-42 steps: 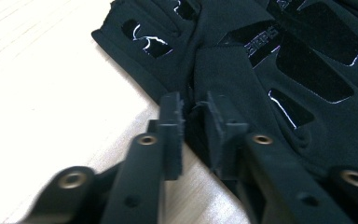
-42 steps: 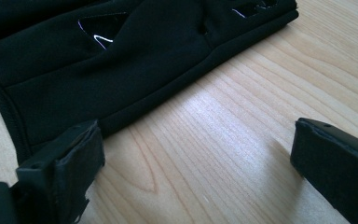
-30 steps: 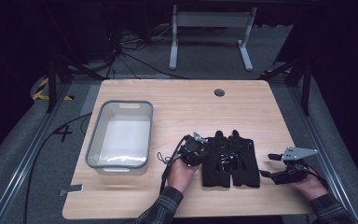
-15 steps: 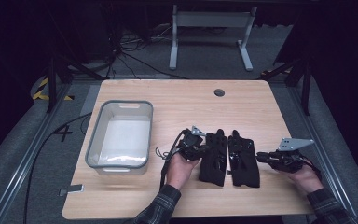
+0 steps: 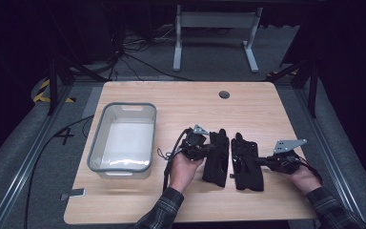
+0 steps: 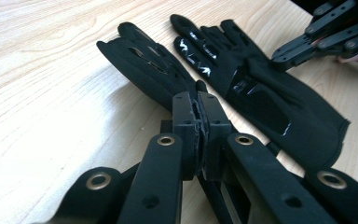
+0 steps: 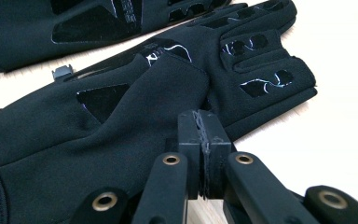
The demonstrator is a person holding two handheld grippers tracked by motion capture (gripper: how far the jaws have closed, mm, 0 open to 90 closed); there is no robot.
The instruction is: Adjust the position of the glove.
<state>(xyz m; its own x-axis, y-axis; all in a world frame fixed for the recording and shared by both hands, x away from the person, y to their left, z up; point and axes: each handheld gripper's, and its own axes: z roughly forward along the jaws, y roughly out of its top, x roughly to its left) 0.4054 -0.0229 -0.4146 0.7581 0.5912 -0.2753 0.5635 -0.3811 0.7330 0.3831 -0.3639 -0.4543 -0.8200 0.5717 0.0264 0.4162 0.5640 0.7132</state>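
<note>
As I read the desk [image 5: 267,105] from left to right, a clear plastic bin [image 5: 123,138] sits on the left side, with nothing in it that I can make out. Just right of it my left gripper [image 5: 208,149] lies low over the near-centre of the desk, its jaws pressed together on the thumb-side edge of the left glove [image 5: 217,157]; in the left gripper view a fold of that black fabric is pinched between the pads. The two gloves lie flat, side by side and just apart, fingers pointing to the far side.

The right glove [image 5: 247,164] is where things have changed. A second ago my right gripper [image 5: 262,161] stood off to the right of the pair with its jaws spread; it has since slid in leftward to the glove's right edge, and its jaws have just been closing. In the right gripper view they meet on a raised ridge of fabric near the thumb, so I judge it pinches the glove.

With each glove gripped at an edge, I judge both are ready to lift and carry, probably leftward toward the bin.
</note>
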